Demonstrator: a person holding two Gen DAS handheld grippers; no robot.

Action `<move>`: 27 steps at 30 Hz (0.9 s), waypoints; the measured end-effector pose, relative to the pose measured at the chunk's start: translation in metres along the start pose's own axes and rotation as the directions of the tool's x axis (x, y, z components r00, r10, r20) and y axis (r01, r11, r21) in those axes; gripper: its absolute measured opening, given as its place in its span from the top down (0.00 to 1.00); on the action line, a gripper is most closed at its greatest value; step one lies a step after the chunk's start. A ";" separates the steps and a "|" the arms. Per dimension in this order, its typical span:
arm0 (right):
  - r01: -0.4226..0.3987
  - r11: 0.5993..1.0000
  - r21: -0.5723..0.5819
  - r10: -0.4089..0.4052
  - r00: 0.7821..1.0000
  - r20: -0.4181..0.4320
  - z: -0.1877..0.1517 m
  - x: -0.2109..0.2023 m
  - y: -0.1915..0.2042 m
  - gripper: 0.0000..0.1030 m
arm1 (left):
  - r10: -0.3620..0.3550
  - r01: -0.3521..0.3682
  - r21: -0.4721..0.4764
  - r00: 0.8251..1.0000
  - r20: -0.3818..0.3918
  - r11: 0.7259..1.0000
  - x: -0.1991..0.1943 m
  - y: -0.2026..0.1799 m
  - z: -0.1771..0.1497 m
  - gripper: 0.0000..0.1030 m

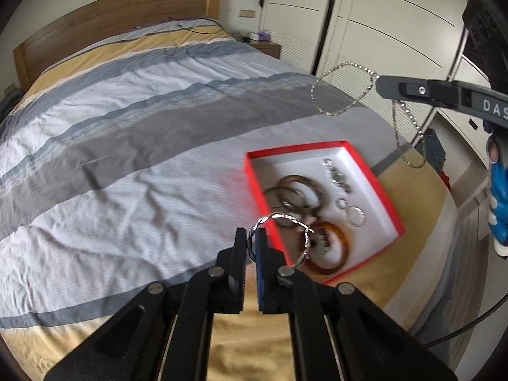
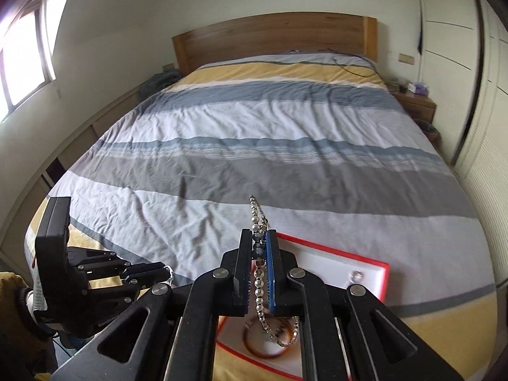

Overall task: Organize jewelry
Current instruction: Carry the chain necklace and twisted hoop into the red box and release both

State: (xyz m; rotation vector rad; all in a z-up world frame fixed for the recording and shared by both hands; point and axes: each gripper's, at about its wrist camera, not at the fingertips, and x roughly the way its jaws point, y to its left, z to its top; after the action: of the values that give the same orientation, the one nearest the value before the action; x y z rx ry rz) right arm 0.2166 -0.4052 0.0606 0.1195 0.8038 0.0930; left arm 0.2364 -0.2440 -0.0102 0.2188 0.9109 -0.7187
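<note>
White letters "DAS" are showing on the right claw (image 1: pixel 379 85), which is pinching a beaded silver chain (image 2: pixel 258 281) above the red-rimmed box (image 1: pixel 374 179) lying on the striped bed (image 1: pixel 127 127). The left claw (image 1: pixel 252 241) is gripping a twisted silver bangle (image 1: pixel 279 217) beside the box's edge.

Daylight from blown-out window (image 2: pixel 22 63), soft shadows on bed (image 2: pixel 254 158). Red box (image 1: pixel 317 203) contents motion-blurred. Heavy fisheye bending, dark corners.
</note>
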 end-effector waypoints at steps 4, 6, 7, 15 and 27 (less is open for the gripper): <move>0.042 0.997 0.061 -0.041 0.999 -0.022 -0.026 0.003 -0.034 0.92 | -0.037 0.038 0.032 0.998 -0.044 0.999 0.026 -0.036 -0.001 0.96; 0.059 0.994 0.087 -0.055 0.998 -0.043 -0.039 0.010 -0.049 0.92 | -0.046 0.049 0.047 0.997 -0.066 0.998 0.039 -0.050 -0.003 0.96; 0.065 0.992 0.104 -0.060 0.997 -0.057 -0.047 0.016 -0.057 0.92 | -0.049 0.053 0.053 0.996 -0.077 0.997 0.047 -0.056 -0.003 0.96; 0.094 0.977 0.193 -0.066 0.987 -0.149 -0.100 0.055 -0.100 0.92 | -0.048 0.060 0.070 0.985 -0.163 0.996 0.099 -0.083 -0.010 0.96; 0.115 0.968 0.225 -0.059 0.969 -0.239 -0.147 0.089 -0.112 0.91 | 0.022 -0.007 0.067 0.973 -0.231 0.998 0.131 -0.079 -0.019 0.94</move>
State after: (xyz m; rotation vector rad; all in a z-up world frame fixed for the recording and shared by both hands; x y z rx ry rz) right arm 0.1758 -0.4937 -0.1200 0.3038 1.0507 -0.0756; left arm 0.2254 -0.3566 -0.1151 0.3730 1.1073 -0.7199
